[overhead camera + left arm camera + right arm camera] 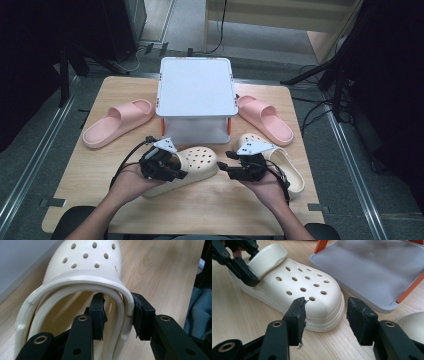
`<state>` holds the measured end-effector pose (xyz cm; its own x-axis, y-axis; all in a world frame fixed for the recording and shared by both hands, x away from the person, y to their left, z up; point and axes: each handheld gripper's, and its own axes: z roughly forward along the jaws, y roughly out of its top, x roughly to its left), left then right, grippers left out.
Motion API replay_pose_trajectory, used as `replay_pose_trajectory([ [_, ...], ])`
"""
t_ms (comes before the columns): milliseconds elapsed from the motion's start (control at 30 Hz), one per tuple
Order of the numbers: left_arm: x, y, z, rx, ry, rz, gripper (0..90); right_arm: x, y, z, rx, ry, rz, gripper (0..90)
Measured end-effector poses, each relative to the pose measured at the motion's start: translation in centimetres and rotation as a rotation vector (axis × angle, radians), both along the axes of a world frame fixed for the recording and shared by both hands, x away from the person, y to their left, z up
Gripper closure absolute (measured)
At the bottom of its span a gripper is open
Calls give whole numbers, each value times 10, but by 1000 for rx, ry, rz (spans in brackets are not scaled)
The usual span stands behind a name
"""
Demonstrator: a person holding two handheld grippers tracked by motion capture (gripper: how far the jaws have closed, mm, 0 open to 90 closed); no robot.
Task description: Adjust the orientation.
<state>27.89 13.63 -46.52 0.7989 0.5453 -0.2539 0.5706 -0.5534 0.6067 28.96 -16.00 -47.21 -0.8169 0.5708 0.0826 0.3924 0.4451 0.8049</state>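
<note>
High view had the left gripper (165, 165) at the heel end of a cream clog (192, 165) lying on the wooden counter (210, 210), just in front of a white shelf stand with orange legs (196, 97). Left gripper view showed its jaws straddling the side wall of the clog (85, 272) near the heel rim: one pad inside the shoe, one outside. The outer pad sat against the wall, the inner pad stood off with a visible gap, so jaws were apart, not clamped. The heel strap looked flipped forward over the instep. Right gripper (235, 167) sat just off the clog's toe; in the right gripper view its jaws (325, 320) stood wide apart with the toe (322, 302) just beyond them, nothing pinched, and the left gripper (237, 262) showed at the strap end. A second cream clog (285, 165) lay beside the right hand, partly under it. Two pink slides rested on the counter, one left (117, 122) of the stand, one right (265, 117) of it.
</note>
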Motion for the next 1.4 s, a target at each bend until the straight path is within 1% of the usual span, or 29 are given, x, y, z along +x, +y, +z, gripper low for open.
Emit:
replay_pose_trajectory([
  [67,-1,5,7,0,-16,16,610,-1,0,0,1,1,-1,501],
  [167,-1,16,16,-24,-22,22,591,-1,0,1,9,5,-3,501],
  [200,-1,21,22,-55,-15,30,596,-2,1,0,9,8,-1,501],
  [233,-1,23,24,-65,-11,35,599,-2,1,0,7,7,0,501],
  [267,-2,24,27,-49,-18,32,609,-2,2,0,6,11,-1,501],
  [333,-4,26,29,-50,-21,32,617,-3,3,-1,8,12,3,501],
  [367,-4,28,30,-57,-30,33,631,-3,4,-1,8,10,4,501],
  [500,0,33,35,-71,-27,41,714,-4,6,-1,10,12,1,504],
  [533,2,36,38,-81,-45,46,745,-5,8,-2,11,16,3,507],
  [700,10,42,43,-57,-66,53,820,-6,11,-3,15,24,-2,529],
  [733,14,44,43,-49,-76,57,820,-6,12,-4,18,23,-1,542],
  [767,22,49,43,-39,-83,74,846,-7,13,-5,16,23,-6,612],
  [833,31,56,39,-29,-86,86,873,-10,14,-3,13,-5,-12,734],
  [867,35,59,35,-33,-84,98,888,-10,14,-2,13,-21,-14,790],
  [900,35,59,35,-33,-84,98,892,-10,14,-1,13,-16,-21,838],
  [933,40,63,25,-27,-71,117,893,-10,15,-2,22,-3,-19,871],
  [967,40,63,25,-27,-71,117,894,-10,16,-4,23,7,-14,896],
  [1000,41,63,20,-13,-69,117,894,-10,16,-4,23,7,-14,896],
  [1033,41,64,15,-6,-65,117,894,-10,18,-6,20,22,-10,900],
  [1067,42,65,6,8,-46,123,893,-10,23,-12,5,47,4,900],
  [1133,43,66,2,7,-43,134,894,-10,26,-15,-6,57,11,900],
  [1167,43,67,-1,-1,-37,141,894,-10,28,-17,-9,70,15,900],
  [1200,43,67,-3,1,-32,142,893,-9,32,-21,-19,95,29,900],
  [1233,45,67,-8,13,-23,145,893,-9,35,-23,-32,100,35,900],
  [1267,45,67,-8,13,-23,145,893,-9,35,-23,-32,100,35,900],
  [1300,45,67,-9,9,-14,147,893,-9,37,-25,-48,102,36,900],
  [1333,45,66,-11,4,1,138,893,-8,39,-27,-61,100,38,900],
  [1367,44,63,-12,13,-2,129,893,-6,42,-29,-65,91,44,900],
  [1400,44,62,-12,14,-7,131,893,-5,42,-29,-60,95,45,900],
])
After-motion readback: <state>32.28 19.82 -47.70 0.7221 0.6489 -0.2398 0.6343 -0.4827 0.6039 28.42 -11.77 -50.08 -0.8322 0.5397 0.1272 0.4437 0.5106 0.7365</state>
